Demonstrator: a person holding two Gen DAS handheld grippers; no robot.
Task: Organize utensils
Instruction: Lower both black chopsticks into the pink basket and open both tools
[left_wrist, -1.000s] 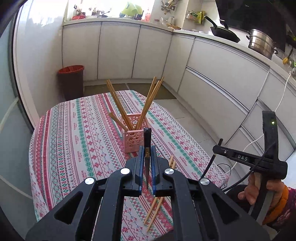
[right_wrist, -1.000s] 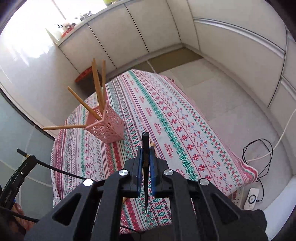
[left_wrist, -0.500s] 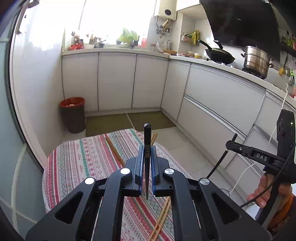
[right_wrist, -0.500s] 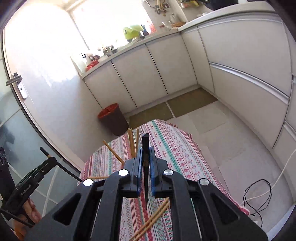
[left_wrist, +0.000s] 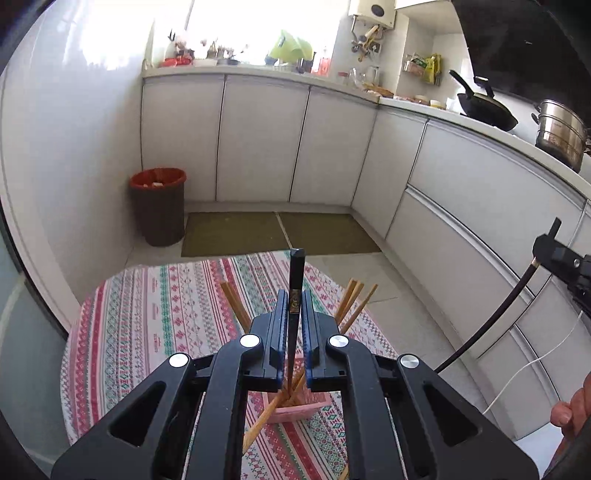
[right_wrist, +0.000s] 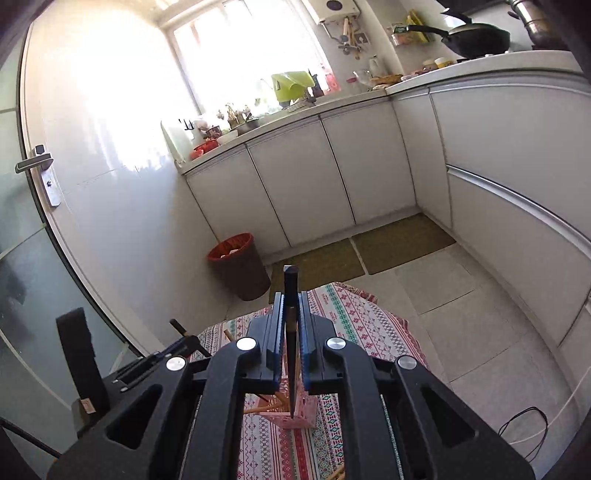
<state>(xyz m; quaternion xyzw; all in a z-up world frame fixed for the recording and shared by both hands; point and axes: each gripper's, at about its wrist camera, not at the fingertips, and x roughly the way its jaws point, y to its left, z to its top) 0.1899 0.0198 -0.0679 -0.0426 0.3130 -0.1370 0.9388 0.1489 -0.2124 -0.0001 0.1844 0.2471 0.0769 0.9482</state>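
Each jaws' pair clamping black chopstick (left_wrist: 295, 295)

Bright daylight pours through the window (right_wrist: 240, 55) above the counter, glaring off the glossy white wall (right_wrist: 110, 147) by the glass door (right_wrist: 22, 229). White cabinets (left_wrist: 258, 136) run along the back and turn the corner down the right side, where a black wok (left_wrist: 484, 110) and a steel pot (left_wrist: 561, 133) sit on the worktop. Two olive mats (left_wrist: 280, 234) lie on the pale tiled floor (right_wrist: 480, 314), a red-lined bin (left_wrist: 158, 210) stands in the corner, and a patterned tablecloth (left_wrist: 166, 314) covers the table.

Glossy black chopstick (left_wrist: 295, 291), wooden chopsticks (left_wrist: 352, 301), pink plastic holder (left_wrist: 295, 410), woven patterned tablecloth (left_wrist: 155, 325), glossy white cabinets (left_wrist: 258, 136)
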